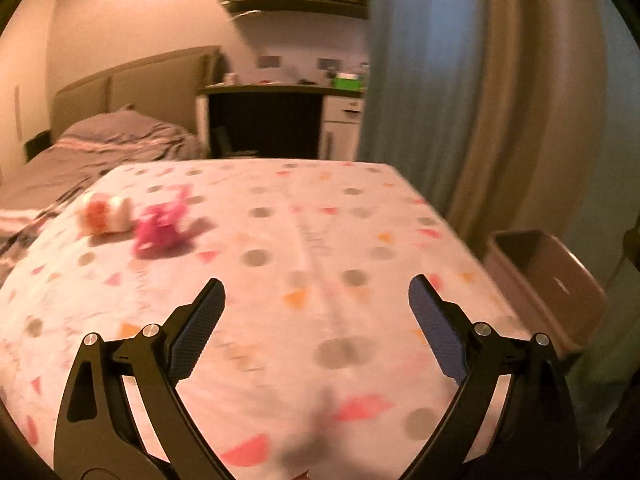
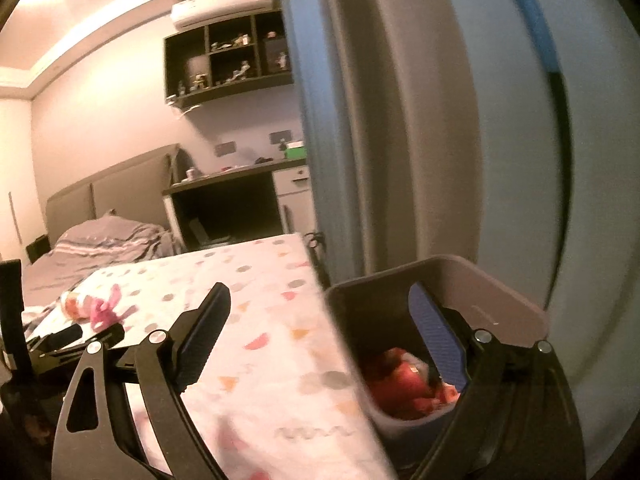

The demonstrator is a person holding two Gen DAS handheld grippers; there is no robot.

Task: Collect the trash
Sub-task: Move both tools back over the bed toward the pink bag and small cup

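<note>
- Our left gripper [image 1: 316,292] sits in the lower half of the left wrist view, fingers spread wide, nothing between them, only patterned tablecloth [image 1: 320,216] behind the gap.
- Trash on the table: a crumpled pink wrapper [image 1: 158,230] at left centre of that view, touching or just beside an orange-and-white item [image 1: 106,214] on its left. Both blurred; we cannot tell what the second one is.
- Both pieces lie well up and left of the left finger [image 1: 200,332], well apart from the pads.
- The brown bin [image 1: 560,292] sits past the table edge at the right of the left wrist view, beyond the right finger.
- Our right gripper [image 2: 320,300] is also spread wide and holds nothing. In the right wrist view its left finger is over the tablecloth, its right finger [image 2: 436,336] over the bin's opening.
- The bin [image 2: 500,292] fills the lower right of that view, with red and white trash [image 2: 408,384] in its bottom, below the right finger.
- The pink wrapper [image 2: 106,310] and orange item [image 2: 74,304] show at left centre there, well left of the right gripper.
</note>
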